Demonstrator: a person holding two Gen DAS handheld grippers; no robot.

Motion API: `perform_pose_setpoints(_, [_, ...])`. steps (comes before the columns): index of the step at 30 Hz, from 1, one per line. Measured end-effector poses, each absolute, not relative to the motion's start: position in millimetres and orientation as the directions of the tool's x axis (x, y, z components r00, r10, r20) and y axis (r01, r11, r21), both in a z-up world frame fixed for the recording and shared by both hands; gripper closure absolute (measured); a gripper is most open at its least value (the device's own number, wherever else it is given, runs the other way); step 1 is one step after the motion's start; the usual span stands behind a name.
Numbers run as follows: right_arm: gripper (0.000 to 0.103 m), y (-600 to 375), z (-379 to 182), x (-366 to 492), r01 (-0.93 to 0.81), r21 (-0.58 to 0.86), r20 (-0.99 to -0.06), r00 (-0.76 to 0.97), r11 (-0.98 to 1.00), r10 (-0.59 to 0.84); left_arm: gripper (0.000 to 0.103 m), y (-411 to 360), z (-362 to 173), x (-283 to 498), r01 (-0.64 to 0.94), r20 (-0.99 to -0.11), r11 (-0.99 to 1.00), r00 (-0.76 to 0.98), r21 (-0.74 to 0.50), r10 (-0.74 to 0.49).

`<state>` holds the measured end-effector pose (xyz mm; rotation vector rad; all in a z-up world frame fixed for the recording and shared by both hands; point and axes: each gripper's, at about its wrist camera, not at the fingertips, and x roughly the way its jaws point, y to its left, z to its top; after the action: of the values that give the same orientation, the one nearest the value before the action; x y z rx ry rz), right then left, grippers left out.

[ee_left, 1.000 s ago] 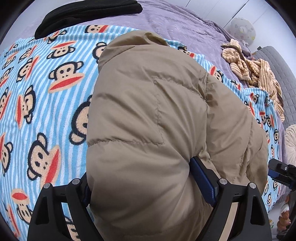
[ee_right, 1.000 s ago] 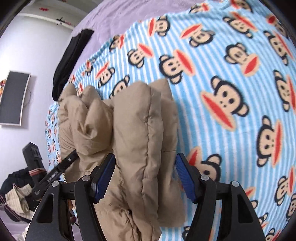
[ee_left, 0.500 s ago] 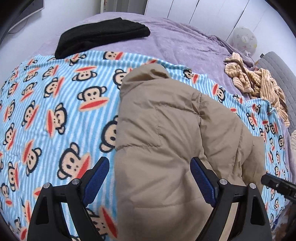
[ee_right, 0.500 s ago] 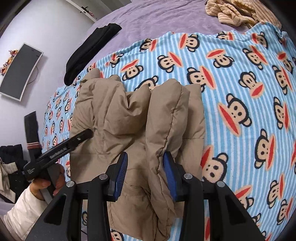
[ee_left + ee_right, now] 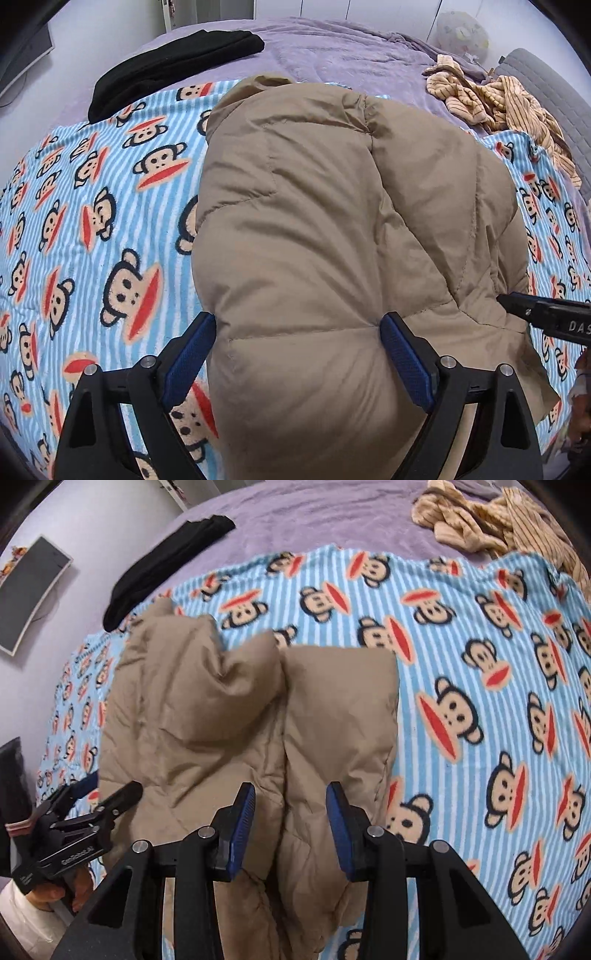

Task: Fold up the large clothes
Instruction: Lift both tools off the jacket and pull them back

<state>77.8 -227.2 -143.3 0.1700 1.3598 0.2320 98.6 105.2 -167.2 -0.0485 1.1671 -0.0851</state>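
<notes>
A tan puffer jacket (image 5: 314,203) lies bunched in thick folds on a blue striped monkey blanket (image 5: 92,221). My left gripper (image 5: 297,350) straddles the jacket's near bulge. Its jaws stand wide and are opening, and the padding fills the gap without being squeezed. In the right wrist view the same jacket (image 5: 207,709) shows two puffy lobes side by side. My right gripper (image 5: 290,823) is shut on the near fold of the right lobe, its blue pads (image 5: 240,827) pressing the fabric. The left gripper (image 5: 110,794) shows at the jacket's left edge, with a hand in a white sleeve on it.
A black garment (image 5: 173,62) lies at the blanket's far left edge on the purple bedspread (image 5: 332,48). A crumpled tan striped garment (image 5: 498,99) sits at the far right beside a grey cushion (image 5: 554,92). A dark screen (image 5: 33,590) hangs on the wall.
My right gripper's jaws have narrowed from wide onto a jacket fold. Both cameras have drawn back, so more of the bed shows. The jacket's bulge again fills the left gripper's gap.
</notes>
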Motion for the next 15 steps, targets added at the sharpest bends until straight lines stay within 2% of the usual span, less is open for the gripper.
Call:
perform_pose_setpoints(5, [0.060,-236,-176,74,-0.008,0.253,-0.958,0.137,0.967,0.252,0.008,106,-167,101,0.041,-0.928,0.996,0.361,-0.085,-0.094])
perform_pose_setpoints(15, [0.059,-230,-150,53,0.008,0.266,-0.957,0.122,0.964,0.263,0.008,112,-144,83,0.012,-0.939,0.996,0.334,-0.084,-0.083])
